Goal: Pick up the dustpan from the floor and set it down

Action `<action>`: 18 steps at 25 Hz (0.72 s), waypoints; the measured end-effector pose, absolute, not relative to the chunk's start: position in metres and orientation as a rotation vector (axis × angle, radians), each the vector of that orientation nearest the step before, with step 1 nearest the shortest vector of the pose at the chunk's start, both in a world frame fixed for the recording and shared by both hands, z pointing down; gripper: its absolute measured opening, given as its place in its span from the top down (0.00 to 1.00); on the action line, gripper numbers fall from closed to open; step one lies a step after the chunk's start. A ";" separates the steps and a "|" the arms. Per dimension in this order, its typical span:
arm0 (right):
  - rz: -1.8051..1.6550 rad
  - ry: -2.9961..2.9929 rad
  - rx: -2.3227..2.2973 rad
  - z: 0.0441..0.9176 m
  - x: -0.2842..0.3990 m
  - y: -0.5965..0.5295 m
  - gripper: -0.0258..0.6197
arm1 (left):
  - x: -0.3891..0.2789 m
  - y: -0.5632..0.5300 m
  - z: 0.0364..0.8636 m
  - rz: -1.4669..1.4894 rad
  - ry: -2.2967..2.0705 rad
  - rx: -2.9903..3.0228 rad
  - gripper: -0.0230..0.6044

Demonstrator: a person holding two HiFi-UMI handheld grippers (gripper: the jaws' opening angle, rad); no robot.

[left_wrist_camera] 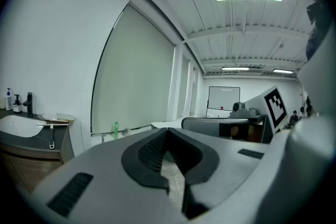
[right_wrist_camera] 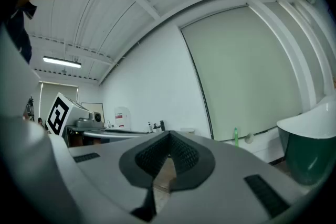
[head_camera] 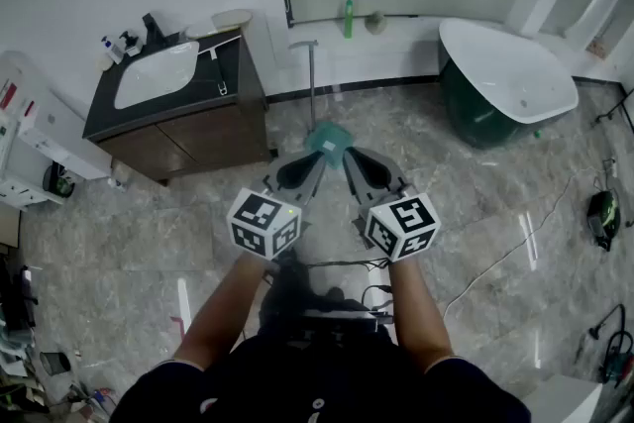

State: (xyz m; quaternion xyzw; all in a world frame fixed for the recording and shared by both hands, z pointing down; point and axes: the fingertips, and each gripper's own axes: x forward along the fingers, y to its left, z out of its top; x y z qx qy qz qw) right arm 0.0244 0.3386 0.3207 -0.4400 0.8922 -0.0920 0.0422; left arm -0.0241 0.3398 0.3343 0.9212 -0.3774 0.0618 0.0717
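Note:
The dustpan (head_camera: 330,140) is a teal pan on the marble floor, with a thin grey handle (head_camera: 313,84) standing upright toward the back wall. Both grippers are held level side by side above the floor, their tips just short of the pan in the head view. My left gripper (head_camera: 317,159) is shut with nothing between its jaws, and its dark pads meet at the tip in the left gripper view (left_wrist_camera: 167,134). My right gripper (head_camera: 349,159) is shut and empty too, with its pads closed together in the right gripper view (right_wrist_camera: 169,135). Neither touches the dustpan.
A dark vanity with a white sink (head_camera: 158,74) stands at the back left. A white bathtub (head_camera: 505,74) is at the back right. A green bottle (head_camera: 348,17) sits on the wall ledge. Cables (head_camera: 495,263) trail over the floor to the right.

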 end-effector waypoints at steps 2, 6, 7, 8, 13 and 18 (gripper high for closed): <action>-0.280 2.729 -1.348 0.321 0.023 0.338 0.95 | -0.025 0.339 0.335 0.181 -1.133 2.770 0.94; -0.275 2.729 -1.345 0.320 0.019 0.334 0.95 | -0.028 0.334 0.335 0.172 -1.130 2.770 0.94; -0.276 2.731 -1.344 0.320 0.018 0.333 0.95 | -0.028 0.333 0.335 0.170 -1.129 2.770 0.94; -0.277 2.734 -1.344 0.321 0.017 0.331 0.95 | -0.028 0.331 0.336 0.168 -1.128 2.771 0.94; -0.295 2.754 -1.346 0.325 0.009 0.320 0.95 | -0.037 0.319 0.337 0.149 -1.139 2.766 0.94; -0.316 2.772 -1.363 0.334 -0.010 0.297 0.95 | -0.055 0.295 0.345 0.127 -1.118 2.752 0.94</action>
